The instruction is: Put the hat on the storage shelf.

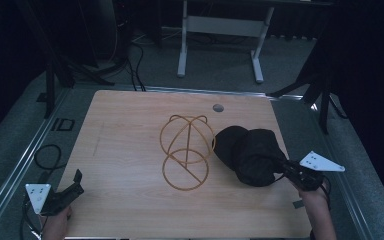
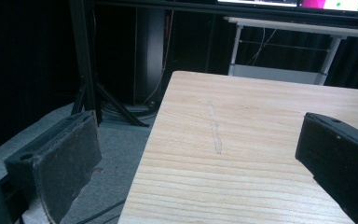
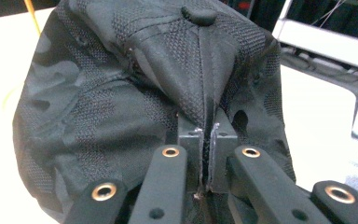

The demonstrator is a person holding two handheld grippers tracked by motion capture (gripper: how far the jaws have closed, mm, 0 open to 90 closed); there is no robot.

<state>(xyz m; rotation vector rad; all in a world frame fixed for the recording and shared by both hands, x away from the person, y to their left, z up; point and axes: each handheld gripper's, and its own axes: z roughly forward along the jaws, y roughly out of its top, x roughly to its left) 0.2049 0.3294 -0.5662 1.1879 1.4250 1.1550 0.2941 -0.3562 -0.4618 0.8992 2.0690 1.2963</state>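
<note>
A black cap (image 1: 250, 154) lies on the right side of the wooden table (image 1: 130, 130), just right of a gold wire stand (image 1: 186, 151) shaped like a dome on a ring. My right gripper (image 1: 286, 170) is shut on the cap's fabric at its near right side. In the right gripper view the jaws pinch a fold of the black cap (image 3: 135, 93) below its top button. My left gripper (image 1: 75, 184) hovers at the table's near left corner, open and holding nothing. Its wide-apart pads (image 2: 70, 163) frame bare wood in the left gripper view.
A white-legged desk frame (image 1: 220, 45) stands on the grey floor beyond the table. A round grey hole (image 1: 218, 107) marks the tabletop's far side. Black tripod legs (image 1: 310, 85) and cables (image 1: 47, 157) flank the table.
</note>
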